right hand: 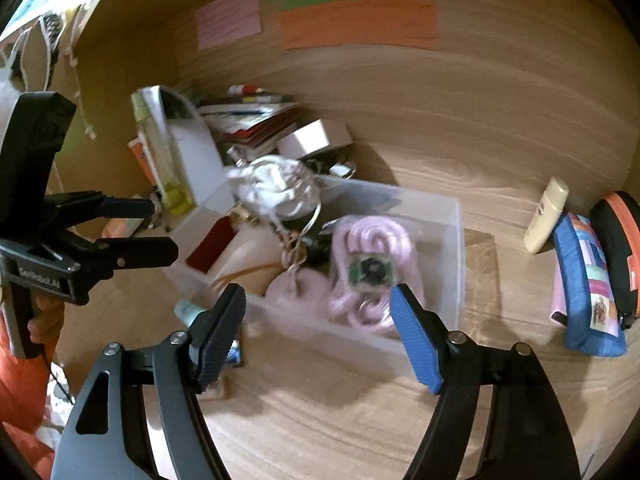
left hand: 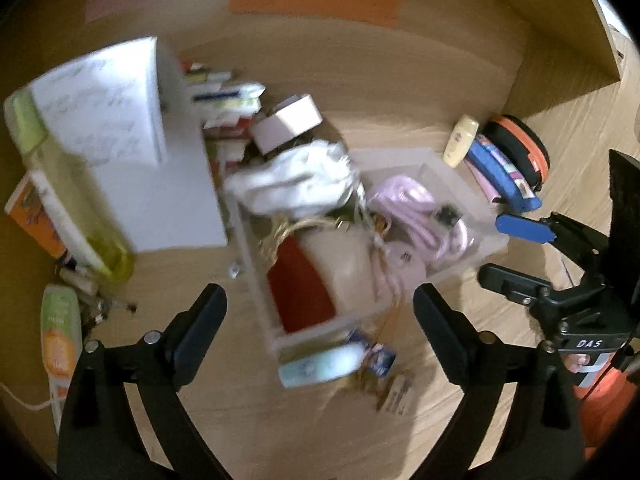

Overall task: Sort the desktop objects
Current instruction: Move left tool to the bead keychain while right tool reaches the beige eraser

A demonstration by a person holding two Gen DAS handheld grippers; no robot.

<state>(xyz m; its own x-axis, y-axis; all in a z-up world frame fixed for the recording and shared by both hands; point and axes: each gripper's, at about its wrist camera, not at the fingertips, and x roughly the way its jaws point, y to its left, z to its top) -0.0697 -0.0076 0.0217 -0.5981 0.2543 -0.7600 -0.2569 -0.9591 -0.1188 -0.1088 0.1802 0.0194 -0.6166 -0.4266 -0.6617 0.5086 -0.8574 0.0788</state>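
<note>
Two claws hung over the clutter, and both were released, holding nothing. My left gripper hovered with its dark pads spread wide above the near end of the clear plastic bin, and my right gripper stood spread the same way, blue ribbed pads framing the bin's front wall. I judged I held them high and wide so either could drop on whatever needed sorting next.

Inside the bin lay a coiled pink cable, soft and ropey, with a small green-and-black square part resting on it. Beside it sat a crumpled white cloth and a flat red piece, all blurred. A pale blue-green tube lay on the wooden desk just outside the bin's near corner. Well off to the right, a cream bottle leaned beside a blue fabric pouch and an orange-rimmed black case, seemingly grouped already.
</note>
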